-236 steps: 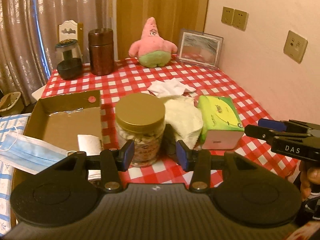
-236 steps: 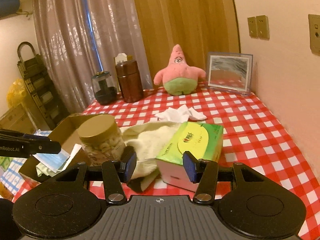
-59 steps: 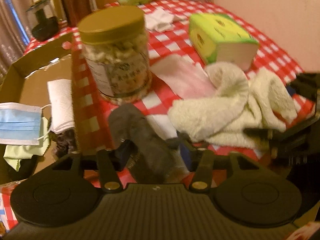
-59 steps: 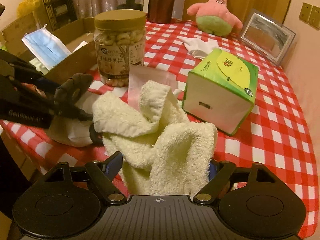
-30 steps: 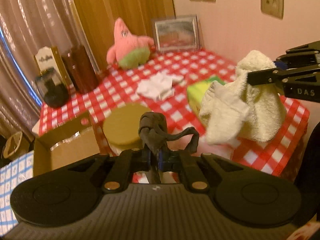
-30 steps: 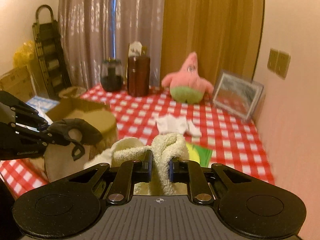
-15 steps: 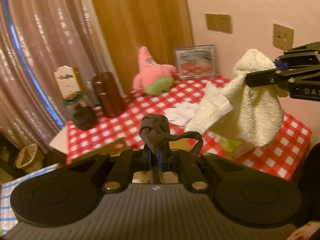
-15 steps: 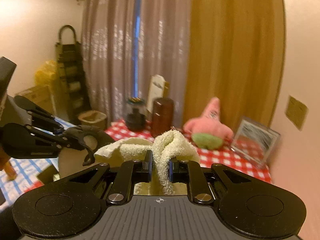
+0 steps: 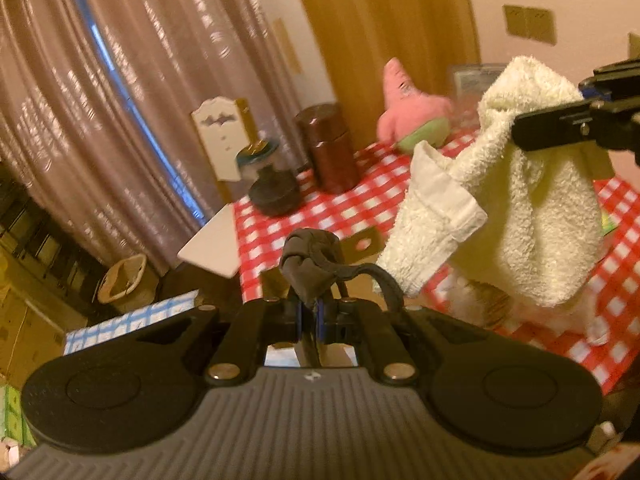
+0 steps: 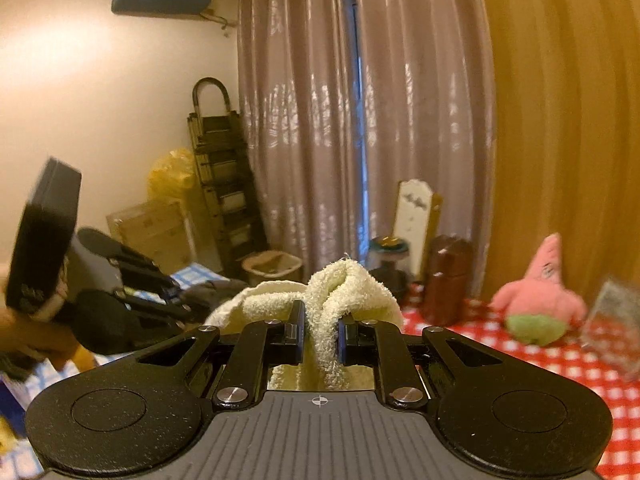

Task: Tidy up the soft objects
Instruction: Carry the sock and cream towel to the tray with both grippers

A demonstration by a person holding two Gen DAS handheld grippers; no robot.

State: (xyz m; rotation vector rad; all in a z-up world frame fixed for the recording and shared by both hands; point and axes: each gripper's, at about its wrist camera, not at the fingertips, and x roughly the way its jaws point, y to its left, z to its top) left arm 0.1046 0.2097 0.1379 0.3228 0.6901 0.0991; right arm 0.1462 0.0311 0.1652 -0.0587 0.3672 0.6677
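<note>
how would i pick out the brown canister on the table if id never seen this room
Find the table with the red-checked cloth, then its far edge by the curtains. The brown canister stands there upright, between a dark glass jar and the pink plush. It is the tallest of the three, a plain reddish-brown cylinder.

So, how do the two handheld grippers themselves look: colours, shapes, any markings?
Both are matte black. The left gripper and the right gripper each have a grey ribbed base with a small crosshair mark, two round black discs at the sides, angled black link arms with silver screws, and narrow fingers with blue pads. No cables show. White lettering on the left one is blurred.
</note>
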